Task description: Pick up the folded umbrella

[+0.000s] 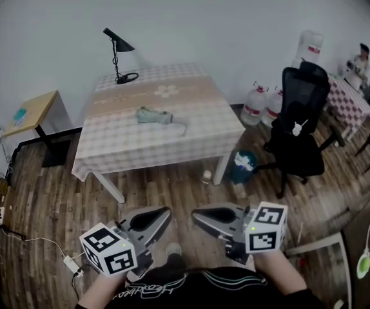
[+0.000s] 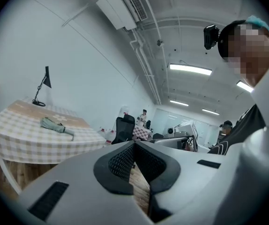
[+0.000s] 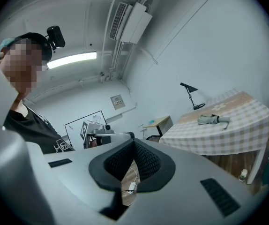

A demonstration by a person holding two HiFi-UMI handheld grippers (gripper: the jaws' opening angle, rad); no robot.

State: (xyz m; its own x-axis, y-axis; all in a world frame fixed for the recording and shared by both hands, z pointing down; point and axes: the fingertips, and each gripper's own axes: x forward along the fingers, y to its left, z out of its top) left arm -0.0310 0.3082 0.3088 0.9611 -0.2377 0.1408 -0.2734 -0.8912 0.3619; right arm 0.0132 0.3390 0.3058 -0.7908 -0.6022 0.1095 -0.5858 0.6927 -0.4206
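Note:
The folded umbrella [image 1: 154,116], pale grey-green with a wrist strap, lies near the middle of the table [image 1: 191,137], which wears a checked cloth. It also shows small in the left gripper view as the umbrella [image 2: 54,124] and in the right gripper view as the umbrella [image 3: 212,120]. Both grippers are held low in front of the person, well short of the table. My left gripper [image 1: 167,210] and right gripper [image 1: 196,215] point roughly toward each other. Each is shut with nothing between its pads: left gripper [image 2: 134,143], right gripper [image 3: 133,142].
A black desk lamp [image 1: 117,55] stands at the table's far corner. A black office chair [image 1: 300,131] and water jugs [image 1: 262,105] sit to the right. A teal object [image 1: 243,163] and small bottle [image 1: 206,176] lie by the table leg. A power strip [image 1: 73,263] lies at left.

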